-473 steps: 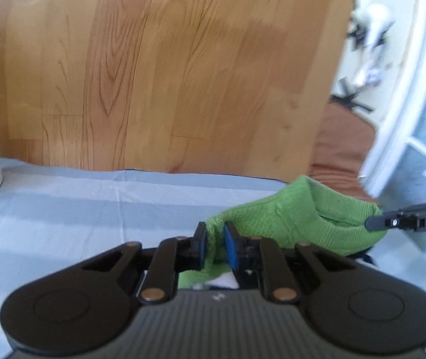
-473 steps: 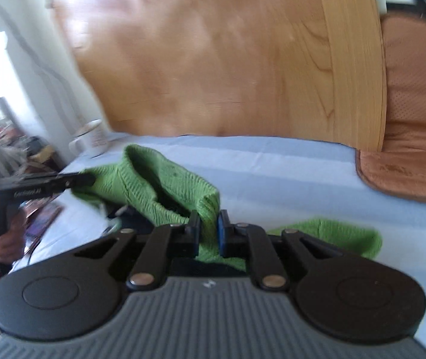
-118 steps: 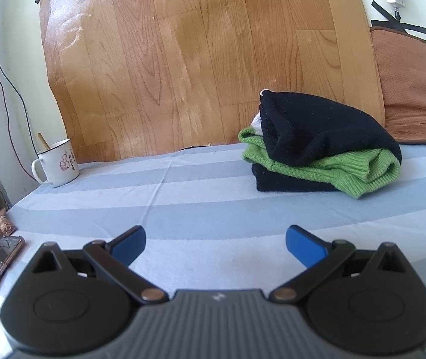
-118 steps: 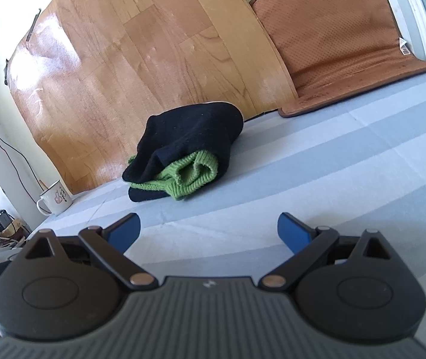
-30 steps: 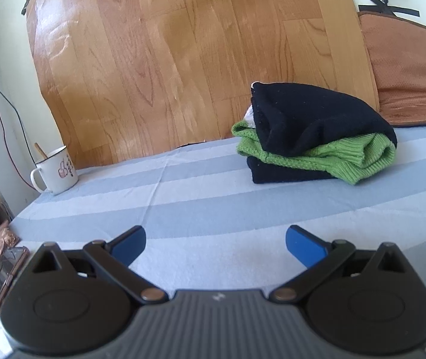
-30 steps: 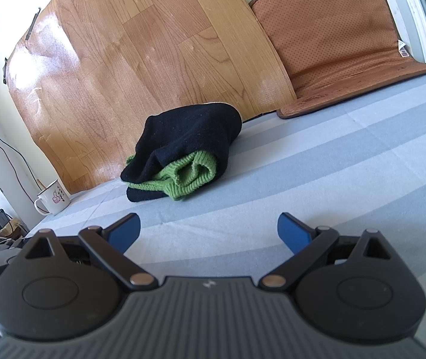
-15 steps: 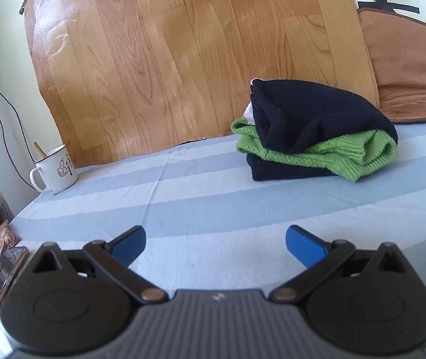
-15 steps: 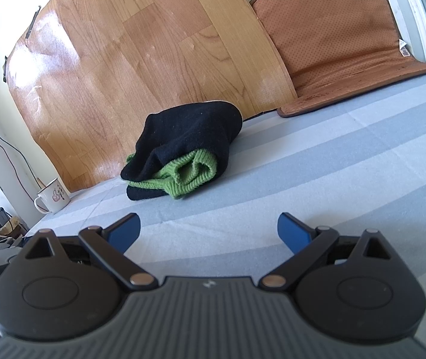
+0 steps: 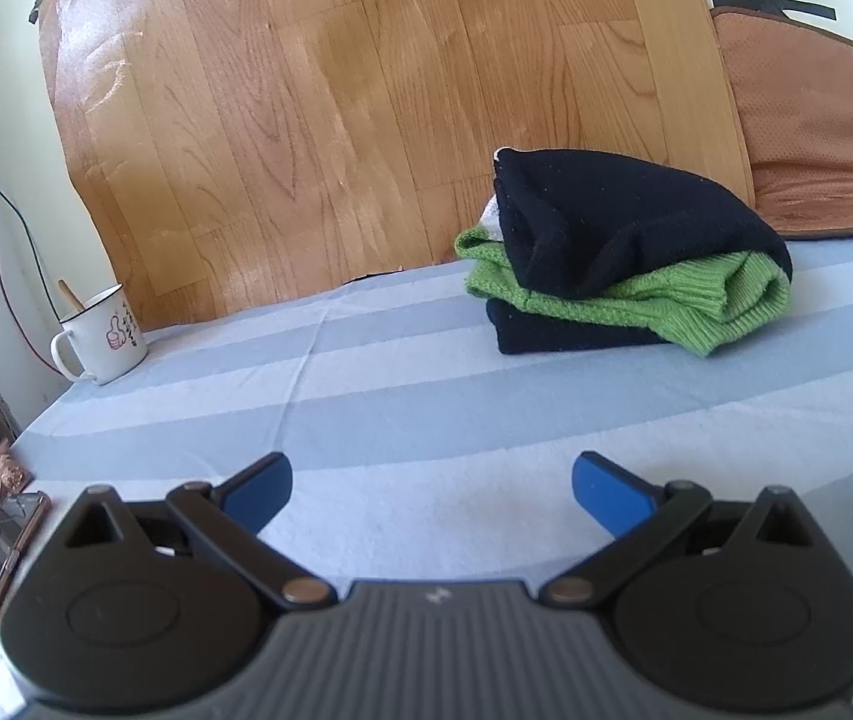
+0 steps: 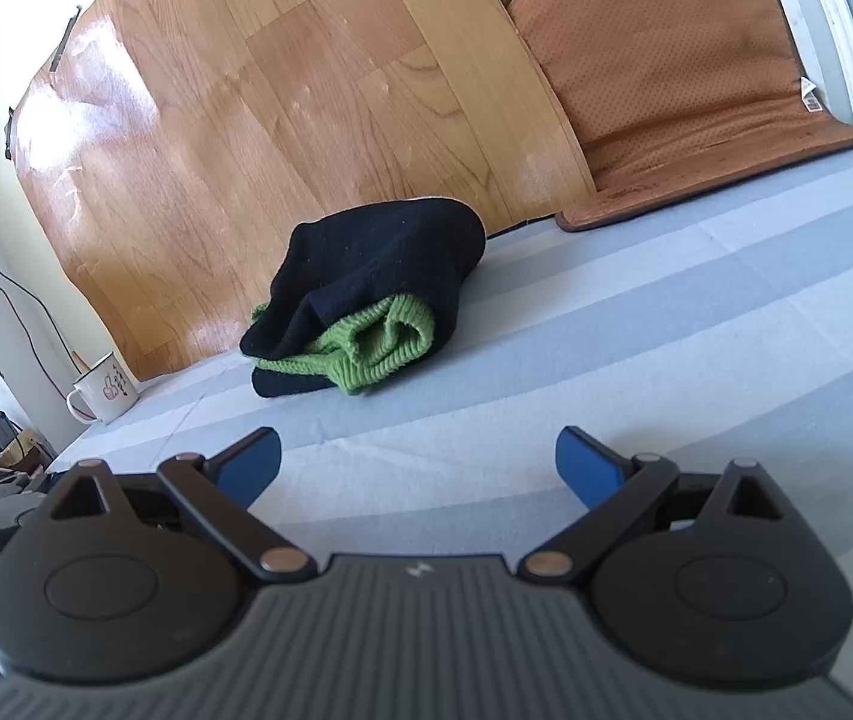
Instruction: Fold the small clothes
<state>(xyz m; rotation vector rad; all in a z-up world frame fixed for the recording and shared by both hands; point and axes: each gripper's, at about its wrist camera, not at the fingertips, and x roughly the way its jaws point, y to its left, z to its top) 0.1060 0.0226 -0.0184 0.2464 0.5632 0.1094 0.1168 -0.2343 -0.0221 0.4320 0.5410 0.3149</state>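
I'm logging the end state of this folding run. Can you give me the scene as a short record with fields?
surface: striped blue-grey sheet
garment: black and green knit, folded into a bundle, lying on the sheet
left gripper: open, empty, short of the bundle
right gripper: open, empty, short of the bundle
other: white mug with a stick in it; brown cushion against the wall
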